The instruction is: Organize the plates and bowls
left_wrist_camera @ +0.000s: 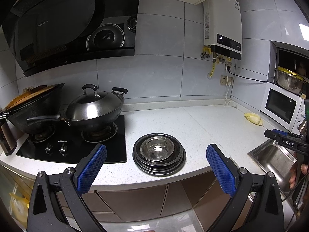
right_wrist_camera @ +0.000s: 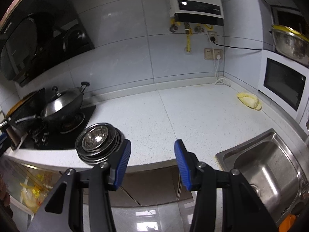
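On the bench (left_wrist_camera: pixel 193 119), near its front edge and just right of the hob (left_wrist_camera: pixel 77 145), sat the stack of plates (left_wrist_camera: pixel 159 161) with a steel bowl (left_wrist_camera: pixel 156 148) nested on top. Left tongs (left_wrist_camera: pixel 156 166) stood wide apart and empty, short of the bench, roughly framing the stack. Right tongs (right_wrist_camera: pixel 152 162) were partly open with nothing between the pads, hanging off the bench edge between the stack and the sink (right_wrist_camera: pixel 270 166); its left pad overlapped the stack's rim in the right wrist view, but contact could not be confirmed. Judged risks: the stack lay close to the edge, so a sideways nudge from either pad could slide plates off the bench; the polished bowl looked slippery, and a pinch on its rim alone might let it tip or drag the top plate along. The lidded wok (left_wrist_camera: pixel 94 108) stood near enough to be clipped on a wide swing. Plate count was unclear, as the rims merged in both views. The sink's far end was cut off, and the cupboard contents below the bench were blurred.
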`<action>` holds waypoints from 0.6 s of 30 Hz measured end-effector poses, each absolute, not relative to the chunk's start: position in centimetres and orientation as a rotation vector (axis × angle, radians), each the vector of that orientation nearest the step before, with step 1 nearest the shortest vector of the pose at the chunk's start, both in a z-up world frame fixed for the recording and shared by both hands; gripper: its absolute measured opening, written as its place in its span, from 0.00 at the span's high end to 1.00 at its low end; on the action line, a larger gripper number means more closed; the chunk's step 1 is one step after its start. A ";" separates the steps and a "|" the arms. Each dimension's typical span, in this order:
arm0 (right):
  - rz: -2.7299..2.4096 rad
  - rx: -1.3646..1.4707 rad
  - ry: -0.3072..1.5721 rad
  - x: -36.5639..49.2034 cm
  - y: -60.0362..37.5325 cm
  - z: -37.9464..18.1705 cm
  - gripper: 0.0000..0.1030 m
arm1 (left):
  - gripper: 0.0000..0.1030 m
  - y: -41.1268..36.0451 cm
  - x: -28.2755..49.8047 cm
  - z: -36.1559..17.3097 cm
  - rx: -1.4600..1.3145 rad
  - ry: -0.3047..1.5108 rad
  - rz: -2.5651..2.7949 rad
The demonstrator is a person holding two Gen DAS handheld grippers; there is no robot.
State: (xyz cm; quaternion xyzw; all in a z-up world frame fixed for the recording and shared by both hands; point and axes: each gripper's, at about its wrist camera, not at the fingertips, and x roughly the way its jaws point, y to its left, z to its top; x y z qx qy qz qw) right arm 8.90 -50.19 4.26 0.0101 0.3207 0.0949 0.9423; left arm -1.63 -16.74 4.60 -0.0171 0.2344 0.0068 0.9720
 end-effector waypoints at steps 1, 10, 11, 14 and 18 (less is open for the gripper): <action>0.206 0.007 0.652 8.7 -49.9 4.3 0.56 | 0.02 -16.7 -1.7 4.6 -0.035 0.473 0.013; 0.248 -0.061 0.607 7.5 -48.6 5.0 0.56 | 0.02 -16.7 -1.9 4.7 -0.041 0.470 0.018; 0.248 -0.058 0.610 7.6 -48.6 4.9 0.56 | 0.02 -16.7 -1.9 4.7 -0.042 0.471 0.018; 0.258 -0.032 0.621 7.7 -49.0 4.8 0.56 | 0.02 -16.7 -1.9 4.8 -0.043 0.471 0.017; 0.255 -0.016 0.624 7.7 -49.2 4.7 0.56 | 0.02 -16.9 -1.9 4.7 -0.044 0.474 0.014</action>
